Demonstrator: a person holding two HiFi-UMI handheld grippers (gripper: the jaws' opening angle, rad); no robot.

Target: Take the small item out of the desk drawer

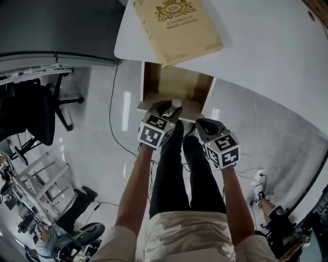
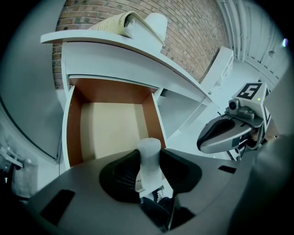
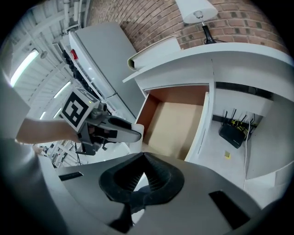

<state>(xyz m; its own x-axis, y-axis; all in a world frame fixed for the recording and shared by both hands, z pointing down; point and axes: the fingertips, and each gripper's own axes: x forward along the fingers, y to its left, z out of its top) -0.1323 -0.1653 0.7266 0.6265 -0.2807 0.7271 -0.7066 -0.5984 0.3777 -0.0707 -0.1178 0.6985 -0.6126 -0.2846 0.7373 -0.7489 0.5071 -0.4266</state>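
Head view: left gripper [image 1: 168, 108] hangs at the open drawer's [image 1: 171, 82] front edge. Left gripper view: its jaws clamp the small white item [image 2: 149, 158], seemingly lifted out; next, carry it clear. Right gripper view: right gripper [image 3: 144, 156] has its jaws together, empty.

A tan book [image 1: 177, 28] with gilt lettering lies at the far side, near centre. To the left, a black office chair [image 1: 31, 115] stands on the glossy grey floor [image 1: 92, 102]. At the right, a black router [image 3: 233, 133] sits on the floor. A white lamp [image 3: 196, 10] stands before the brick wall [image 3: 151, 18].
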